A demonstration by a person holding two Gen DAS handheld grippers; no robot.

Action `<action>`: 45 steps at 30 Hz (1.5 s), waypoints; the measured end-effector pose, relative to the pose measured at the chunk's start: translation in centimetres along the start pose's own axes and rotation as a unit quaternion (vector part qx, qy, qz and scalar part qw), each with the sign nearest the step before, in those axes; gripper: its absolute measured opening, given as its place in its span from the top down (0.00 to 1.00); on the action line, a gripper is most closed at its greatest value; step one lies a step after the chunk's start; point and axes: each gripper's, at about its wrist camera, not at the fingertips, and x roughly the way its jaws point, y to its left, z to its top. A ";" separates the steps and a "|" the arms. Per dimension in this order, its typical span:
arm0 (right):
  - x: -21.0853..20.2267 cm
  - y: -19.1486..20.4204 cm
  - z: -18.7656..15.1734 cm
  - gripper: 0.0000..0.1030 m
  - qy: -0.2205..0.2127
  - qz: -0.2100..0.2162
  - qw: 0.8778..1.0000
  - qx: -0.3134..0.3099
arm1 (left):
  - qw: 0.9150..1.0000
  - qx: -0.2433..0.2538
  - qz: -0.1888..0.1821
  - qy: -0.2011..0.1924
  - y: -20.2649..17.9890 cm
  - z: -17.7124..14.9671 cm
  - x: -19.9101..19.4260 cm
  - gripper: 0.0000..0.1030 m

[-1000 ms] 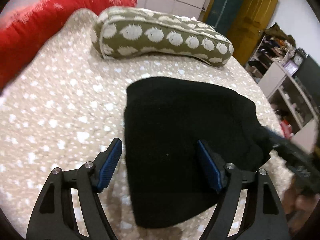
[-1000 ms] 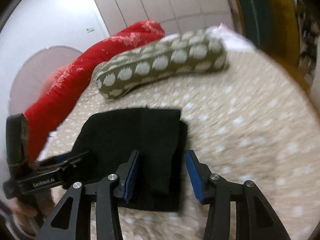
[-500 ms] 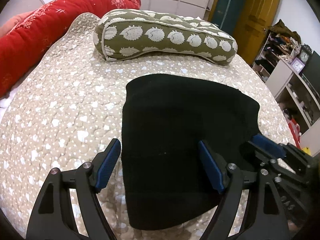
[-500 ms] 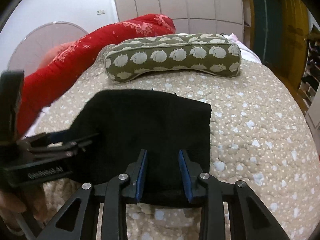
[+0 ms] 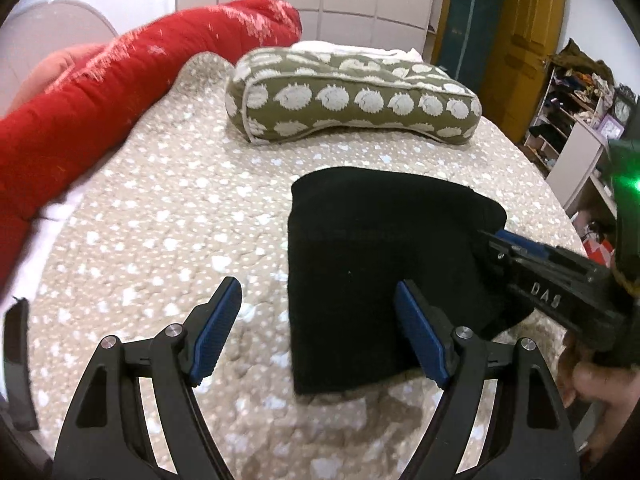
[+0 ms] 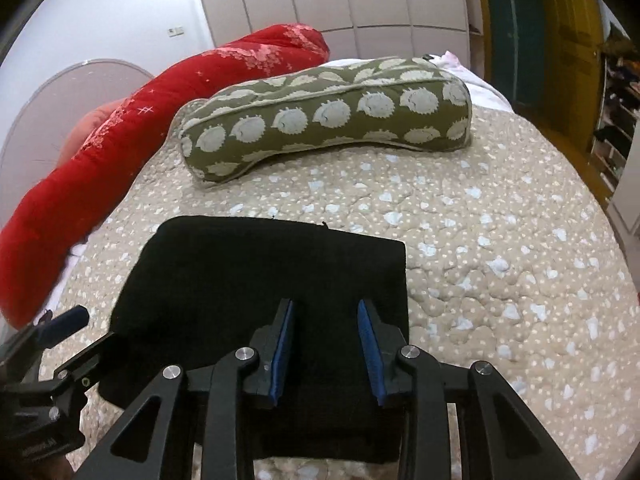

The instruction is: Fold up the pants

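Left tool (image 5: pixel 316 328) wide apart, nothing between fingers; straddles near left edge of folded black pants (image 5: pixel 384 264) on bed (image 5: pixel 160 240), likely aligning for grab. Right tool (image 5: pixel 516 248) enters from right at pants' edge.

Right tool (image 6: pixel 326 344) jaws narrowed, just been closing, gap visible, over pants' (image 6: pixel 260 272) near right part; grip uncertain. Cushion (image 6: pixel 328 116) beyond.

Bed w/ beige spotted quilt (image 6: pixel 500 240) — folded black pants (image 6: pixel 256 276), green pillow (image 6: pixel 328 116), red blanket (image 6: pixel 120 136) on it.

Even indoor light, soft shadows — pants (image 5: pixel 384 264) near-featureless black; fisheye bends edges, dark corners; red bolster (image 5: pixel 120 92) smeared by blur.
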 end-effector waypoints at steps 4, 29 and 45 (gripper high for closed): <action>-3.0 0.6 -1.0 0.68 -0.024 0.017 1.000 0.001 | 1.000 0.003 0.008 -0.011 -0.4 -0.9 -1.2 0.22; -10.6 3.2 -6.3 0.61 -0.082 -0.012 0.997 0.006 | 0.998 0.005 0.033 -0.058 -1.5 -3.6 -6.9 0.22; -11.9 3.8 -6.6 0.59 -0.084 -0.009 0.996 0.000 | 0.997 0.004 0.039 -0.068 -1.6 -4.0 -8.2 0.22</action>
